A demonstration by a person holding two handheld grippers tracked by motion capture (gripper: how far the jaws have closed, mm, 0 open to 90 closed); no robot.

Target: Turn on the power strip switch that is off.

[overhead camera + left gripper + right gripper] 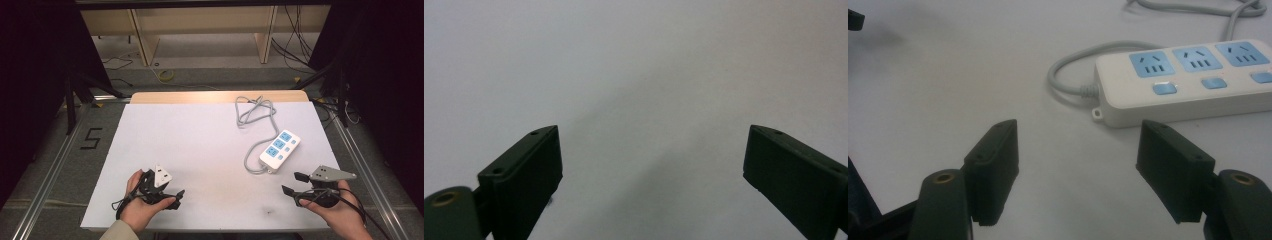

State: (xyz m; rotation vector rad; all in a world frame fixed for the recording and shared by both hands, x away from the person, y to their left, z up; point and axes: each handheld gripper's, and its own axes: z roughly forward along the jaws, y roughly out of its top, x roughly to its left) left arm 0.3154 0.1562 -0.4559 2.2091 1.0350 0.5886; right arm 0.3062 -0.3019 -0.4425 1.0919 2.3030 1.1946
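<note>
- Power strip [280, 148], white with three blue sockets, lies on the right half of the white table [200, 150], turned at an angle; its grey cable [255, 112] runs in loops toward the far edge.
- Right gripper [295, 183] is near the strip's closer end, but it does not touch it. Its jaws are spread wide and nothing is between them; in the right gripper view [1078, 170] the strip [1188, 80] is just ahead and a little to the right.
- Left gripper [172, 196] rests low at the near left, well apart from the strip. Its jaws are also spread, with only bare table between them.
- Possible trouble: the strip looks about as wide as the open jaws, so a jaw may land on top of it and push it away instead of taking it.
- Coming at the short end, a jaw may catch the cable where it leaves the body, and the strip would turn.
- Smooth plastic on a smooth table may slide easily, because the left gripper is too far to steady it.
</note>
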